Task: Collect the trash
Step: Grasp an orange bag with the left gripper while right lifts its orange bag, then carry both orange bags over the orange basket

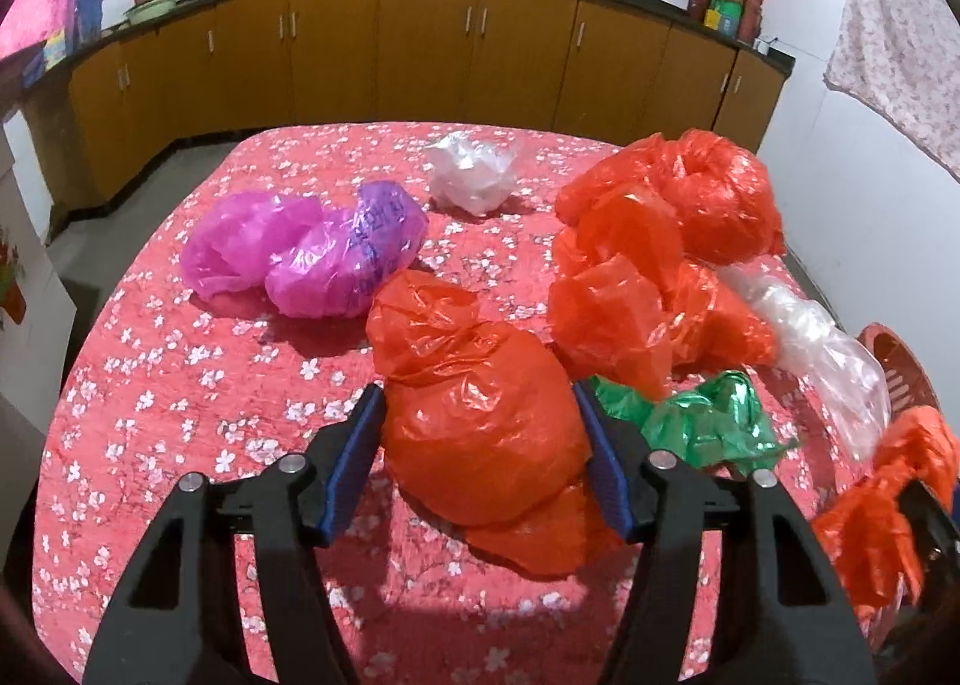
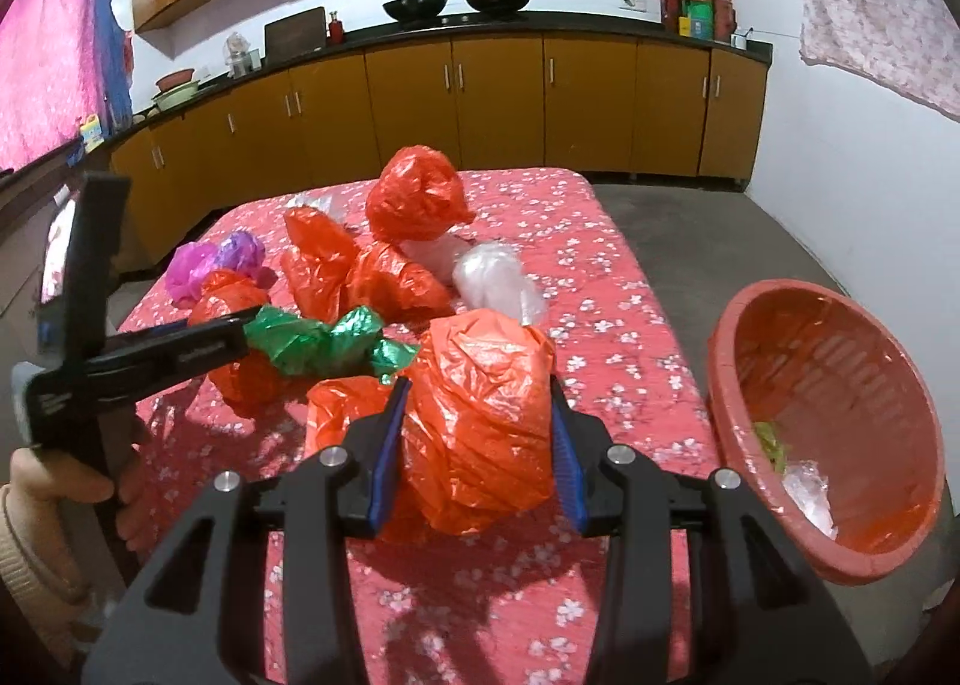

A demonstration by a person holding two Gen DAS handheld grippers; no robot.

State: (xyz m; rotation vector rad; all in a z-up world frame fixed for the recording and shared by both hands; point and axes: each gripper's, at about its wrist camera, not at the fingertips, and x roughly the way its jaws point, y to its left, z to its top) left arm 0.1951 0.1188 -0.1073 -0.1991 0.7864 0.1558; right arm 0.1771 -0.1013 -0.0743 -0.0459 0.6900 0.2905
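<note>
Right wrist view shows my right gripper (image 2: 474, 433) closed on a crumpled orange bag (image 2: 480, 433); both blue pads press into its sides, and the bag looks lifted a little above the flowered table cover (image 2: 600, 277). The red basket (image 2: 774, 403) stands just beside the table on the right, tilted toward me, with some clear and green scraps already inside. So I judge this step is carrying the bag to the basket; the next move needs a swing to the right over the rim before I let go. My left gripper (image 1: 477, 445) has its jaws around another orange bag (image 1: 480, 427) lying on the table, but whether the pads press it, I cannot tell. A green bag (image 1: 702, 421) lies just beside it.
</note>
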